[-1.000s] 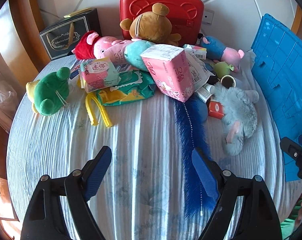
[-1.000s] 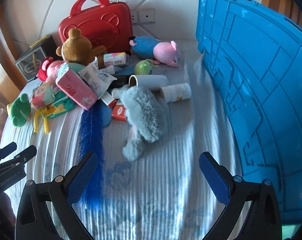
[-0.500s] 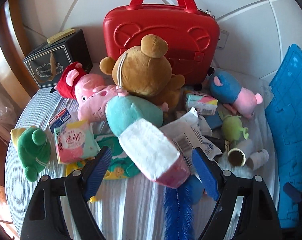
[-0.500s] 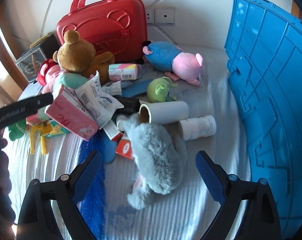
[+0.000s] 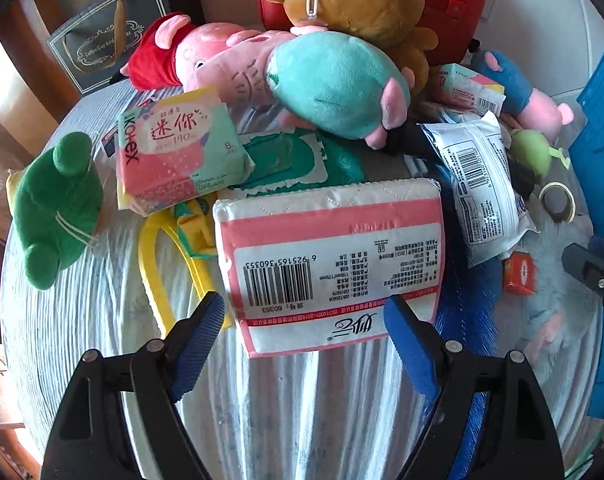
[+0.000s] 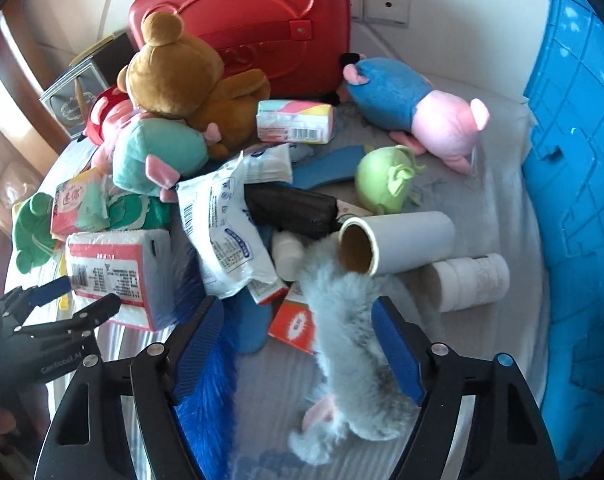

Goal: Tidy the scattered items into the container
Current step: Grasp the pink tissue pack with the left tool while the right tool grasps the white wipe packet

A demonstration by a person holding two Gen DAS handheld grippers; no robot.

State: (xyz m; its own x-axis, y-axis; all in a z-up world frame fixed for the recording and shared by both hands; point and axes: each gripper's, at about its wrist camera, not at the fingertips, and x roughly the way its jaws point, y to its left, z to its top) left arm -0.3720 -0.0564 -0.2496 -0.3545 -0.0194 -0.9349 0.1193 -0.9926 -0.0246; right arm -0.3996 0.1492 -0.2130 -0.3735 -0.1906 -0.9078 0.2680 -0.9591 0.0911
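The left gripper (image 5: 304, 322) stands spread, its blue pads flanking the near end of the pink tissue pack (image 5: 328, 264) without visibly pressing it; the pack lies flat on the striped bedcover (image 5: 101, 320), barcode up, so a sideways pinch across its width appears intended. The right gripper (image 6: 297, 338) is closing, the grey plush toy (image 6: 354, 356) lying between its jaws, the right-hand pad close against the fur and the left-hand one clear of it; contact is not yet firm. Both tools tilt steeply downward over the heap. Just beyond the grey toy lie a cardboard tube (image 6: 398, 242) and a white bottle (image 6: 468, 282); farther off, a brown bear (image 6: 173, 76) leans on a red case (image 6: 253, 20). The blue container (image 6: 574, 184) stands at the right edge, well apart from both grasps.
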